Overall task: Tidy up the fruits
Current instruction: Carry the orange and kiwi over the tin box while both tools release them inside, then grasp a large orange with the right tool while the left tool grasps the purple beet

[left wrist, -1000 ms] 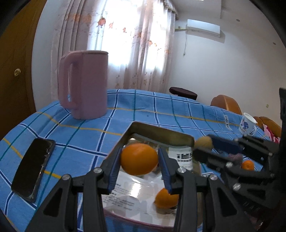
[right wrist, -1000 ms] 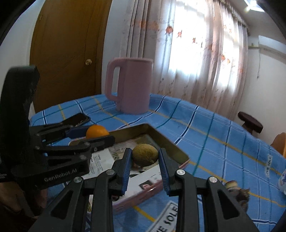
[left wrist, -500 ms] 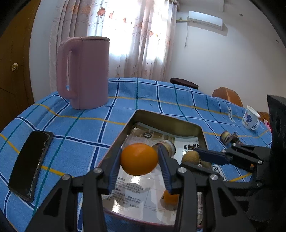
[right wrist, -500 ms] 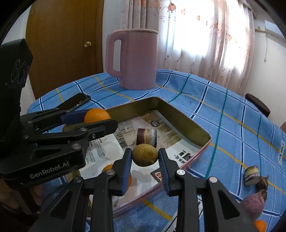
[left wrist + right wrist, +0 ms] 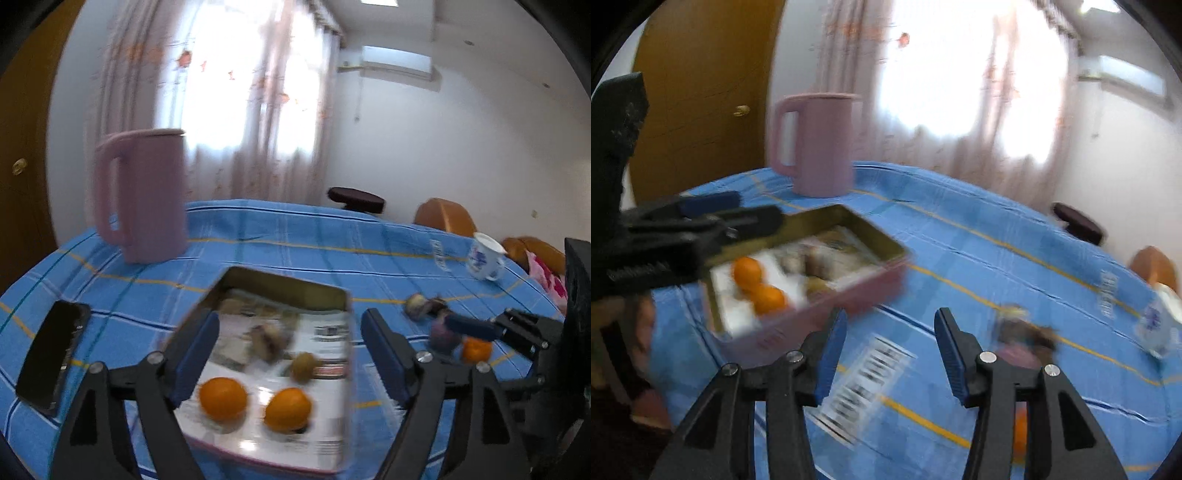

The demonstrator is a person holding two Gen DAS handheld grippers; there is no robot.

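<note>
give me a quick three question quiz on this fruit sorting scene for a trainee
1. True or false: the left gripper grips an orange.
2. How many oranges lie in the paper-lined rectangular metal tin?
3. Which stands beyond the tin? A) tall pink plastic jug B) black phone C) white and blue patterned cup

Key
1. False: its jaws have just been opening, with nothing between them.
2. Two, side by side: and.
3. A. The phone lies left of the tin, the cup far right.
</note>
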